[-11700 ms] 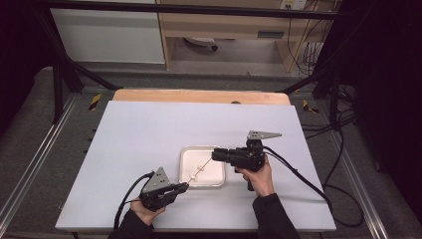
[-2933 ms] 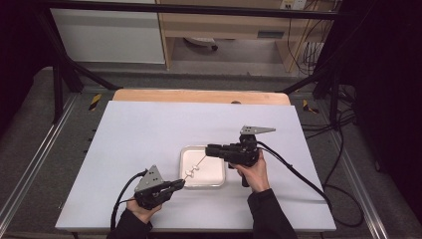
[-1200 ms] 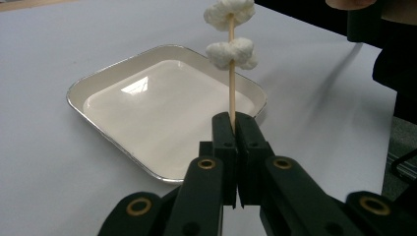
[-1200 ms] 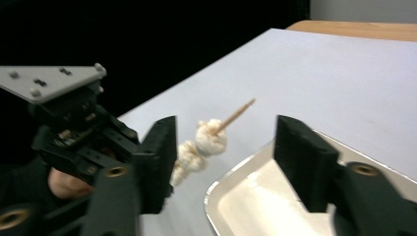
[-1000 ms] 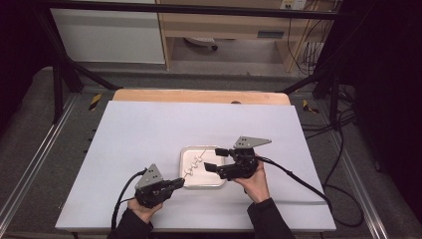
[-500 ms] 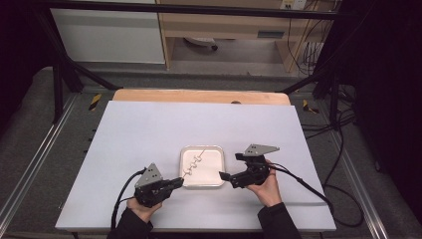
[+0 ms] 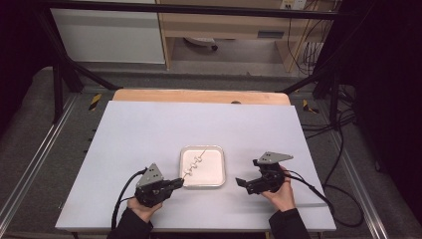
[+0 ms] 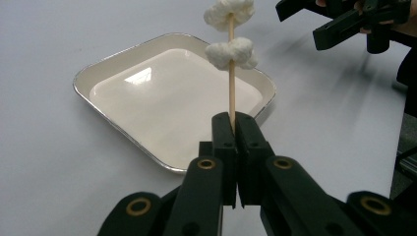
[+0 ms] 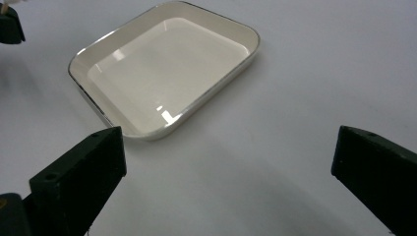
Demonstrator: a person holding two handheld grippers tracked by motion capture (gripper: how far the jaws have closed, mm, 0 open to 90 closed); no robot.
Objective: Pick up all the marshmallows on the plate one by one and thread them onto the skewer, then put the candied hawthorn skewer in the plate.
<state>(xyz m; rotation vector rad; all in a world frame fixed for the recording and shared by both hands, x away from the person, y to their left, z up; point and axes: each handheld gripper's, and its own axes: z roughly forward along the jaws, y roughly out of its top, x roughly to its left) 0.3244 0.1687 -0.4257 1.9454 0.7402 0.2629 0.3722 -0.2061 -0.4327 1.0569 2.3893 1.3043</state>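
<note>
Near the front edge of the white table (image 7: 149, 124), left of the tray (image 7: 217, 178), the left gripper (image 7: 175, 184) is held low and level in the left hand (image 7: 142, 209), pointed toward the tray. Its jaws are pressed together on the wooden skewer (image 8: 230, 93), which slants out over the tray's left edge. Two white marshmallow pieces (image 8: 231, 51) on the skewer are resolved in the left gripper view; from above they are seen as small white lumps. Right of the tray, the right gripper (image 7: 245, 183) is held low, jaws spread wide after just opening, nothing between them. The tray's bare, glossy interior is shown in the right gripper view.
</note>
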